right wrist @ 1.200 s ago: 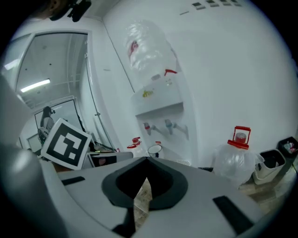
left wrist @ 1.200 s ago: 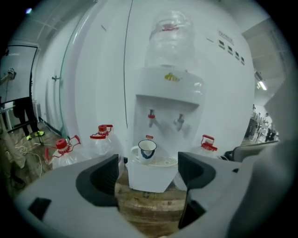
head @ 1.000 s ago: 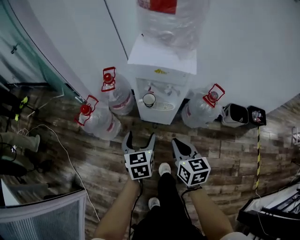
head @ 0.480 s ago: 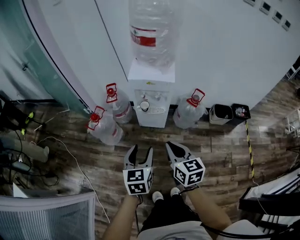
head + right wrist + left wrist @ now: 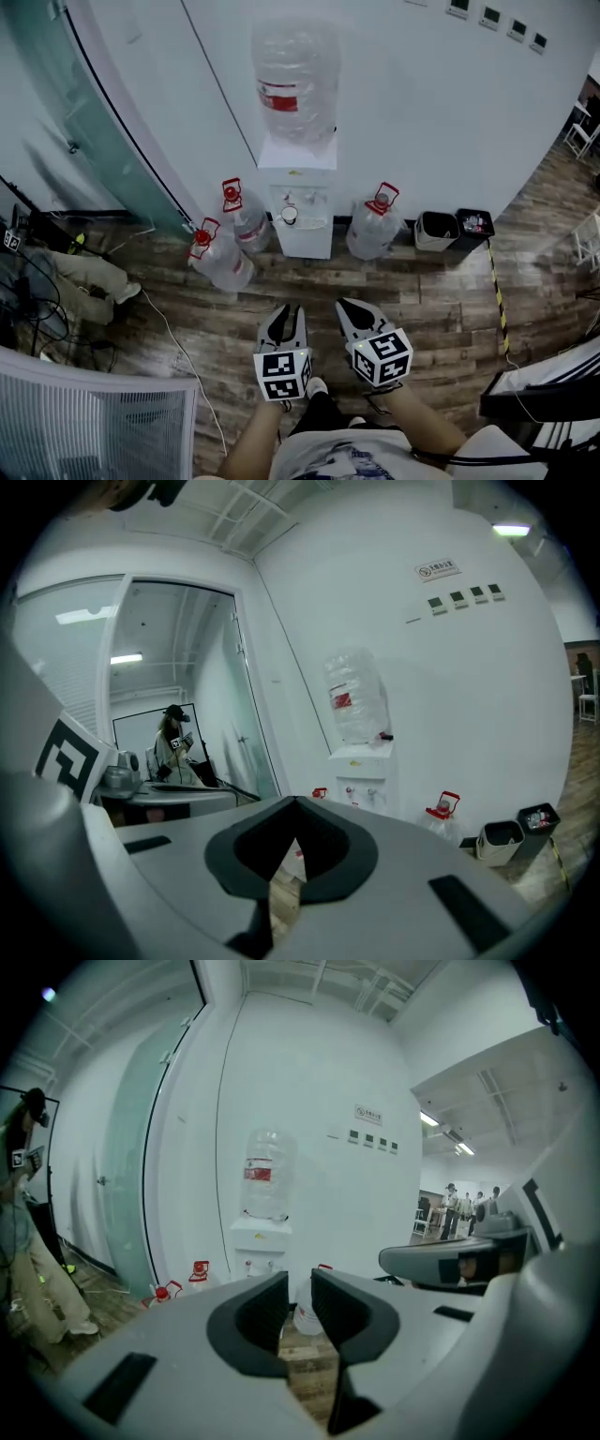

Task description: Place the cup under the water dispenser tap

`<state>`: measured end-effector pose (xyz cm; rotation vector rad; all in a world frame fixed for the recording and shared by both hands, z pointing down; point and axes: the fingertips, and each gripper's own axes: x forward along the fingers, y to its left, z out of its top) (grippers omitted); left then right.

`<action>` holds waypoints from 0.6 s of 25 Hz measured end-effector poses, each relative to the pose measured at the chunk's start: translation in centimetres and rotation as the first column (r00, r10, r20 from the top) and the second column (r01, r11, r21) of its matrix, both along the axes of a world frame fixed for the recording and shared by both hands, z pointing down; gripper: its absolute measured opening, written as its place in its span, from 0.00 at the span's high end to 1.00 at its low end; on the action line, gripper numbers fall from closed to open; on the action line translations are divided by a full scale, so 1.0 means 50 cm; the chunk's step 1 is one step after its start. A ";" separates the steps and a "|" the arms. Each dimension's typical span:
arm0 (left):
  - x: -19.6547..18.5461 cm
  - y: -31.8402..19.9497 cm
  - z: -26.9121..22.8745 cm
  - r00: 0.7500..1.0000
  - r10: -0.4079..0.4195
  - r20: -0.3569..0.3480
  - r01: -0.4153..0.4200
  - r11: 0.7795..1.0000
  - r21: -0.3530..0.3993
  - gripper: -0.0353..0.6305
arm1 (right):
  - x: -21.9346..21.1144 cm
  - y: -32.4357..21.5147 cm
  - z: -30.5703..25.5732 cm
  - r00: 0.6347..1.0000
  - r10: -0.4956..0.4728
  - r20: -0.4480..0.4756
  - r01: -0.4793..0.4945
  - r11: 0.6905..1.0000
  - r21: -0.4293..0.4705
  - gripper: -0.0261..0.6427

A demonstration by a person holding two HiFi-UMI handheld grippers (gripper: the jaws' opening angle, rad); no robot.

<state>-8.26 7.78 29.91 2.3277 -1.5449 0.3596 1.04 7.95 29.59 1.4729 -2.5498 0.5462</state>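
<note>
The cup (image 5: 290,216) sat by the dispenser's (image 5: 302,246) left edge, far ahead. The left gripper (image 5: 289,313) was nearer, closing on nothing. The right gripper (image 5: 346,306) was shut, empty.

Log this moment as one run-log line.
cup: at the taps of the water dispenser | left gripper: jaws closing, nothing between | right gripper: shut, empty | both: well short of dispenser

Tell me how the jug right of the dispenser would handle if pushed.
The jug looks big and bulky beside the dispenser, so probably heavy if full; its fill is unclear. Its round, smooth plastic body would likely roll once tipped.
</note>
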 end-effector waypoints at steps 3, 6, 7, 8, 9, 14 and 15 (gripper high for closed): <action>0.025 0.074 -0.029 1.000 0.001 0.006 -0.001 1.000 0.012 0.80 | 0.031 0.077 -0.021 1.000 -0.015 -0.001 0.015 1.000 0.007 0.93; 0.057 0.155 -0.057 1.000 0.001 0.029 -0.002 0.999 0.038 0.84 | 0.061 0.160 -0.044 0.999 -0.042 0.000 0.042 0.999 0.022 0.93; 0.067 0.182 -0.063 0.999 -0.004 0.036 0.002 0.999 0.045 0.85 | 0.071 0.187 -0.051 0.999 -0.048 0.001 0.048 0.998 0.029 0.93; 0.077 0.210 -0.067 0.999 -0.010 0.040 0.008 0.999 0.050 0.85 | 0.082 0.213 -0.057 0.999 -0.051 0.004 0.051 0.998 0.034 0.93; 0.087 0.238 -0.071 0.999 -0.016 0.042 0.014 0.998 0.056 0.86 | 0.092 0.237 -0.062 0.999 -0.053 0.008 0.053 0.998 0.039 0.93; 0.126 0.352 -0.096 1.000 -0.011 0.025 0.009 0.997 0.082 0.87 | 0.125 0.339 -0.100 0.997 -0.068 0.023 0.066 0.995 0.070 0.93; 0.131 0.371 -0.098 1.000 -0.009 0.027 0.007 0.997 0.083 0.87 | 0.130 0.358 -0.106 0.997 -0.071 0.025 0.069 0.995 0.074 0.93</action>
